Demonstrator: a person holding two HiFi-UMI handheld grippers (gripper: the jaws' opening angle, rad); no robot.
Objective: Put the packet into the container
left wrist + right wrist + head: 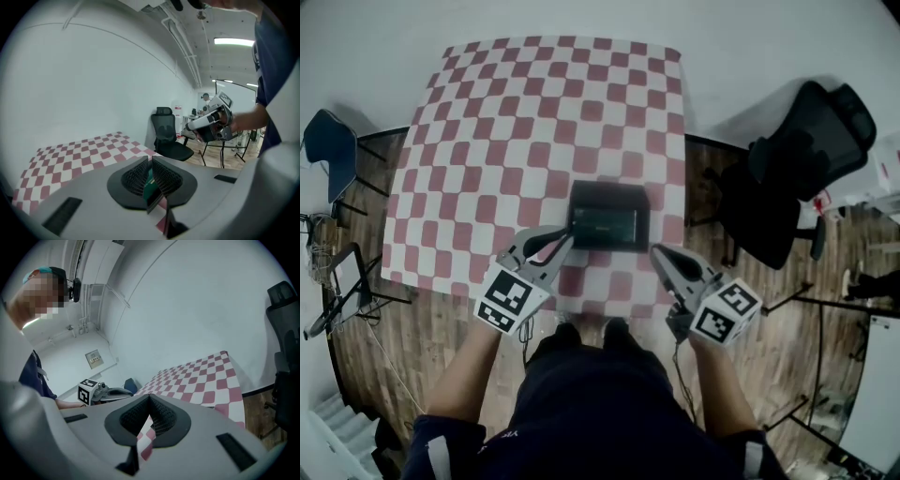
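left gripper [151, 160]: jaws clenched, tips meeting, nothing pinched between them. It is held over the bench's near edge, with the tips just beside the container's near left corner. Contact cannot be judged from above.
right gripper [149, 399]: jaws clenched too, and empty. Only the checked cloth shows through the slit under the tips. It hangs over the near edge, near the container's near right corner and apart from it.
packet [148, 182]: green, seen past the left jaws behind a dark wall. I read it as lying inside the container. The head view shows only a dark flat shape on the container's floor.
container [609, 187]: black, rectangular, open-topped and upright. It stands close to the bench's near edge, right of that edge's middle.
bench [534, 112]: covered in red-and-white checked cloth.
office chair [797, 159]: black, on the wooden floor off the bench's right edge, well apart.
step in hand (judgement): the packet appears delivered. What is left is to clear off and confirm.
doing it well: lift both grippers up and back so no jaw catches the near wall and drags the container. Keep the jaws closed. Check that the packet lies flat below the rim. If a corner is propped up, nudge it down with a closed tip.
risk: the container looks light and sits close to the near edge, so a knock could shift it.
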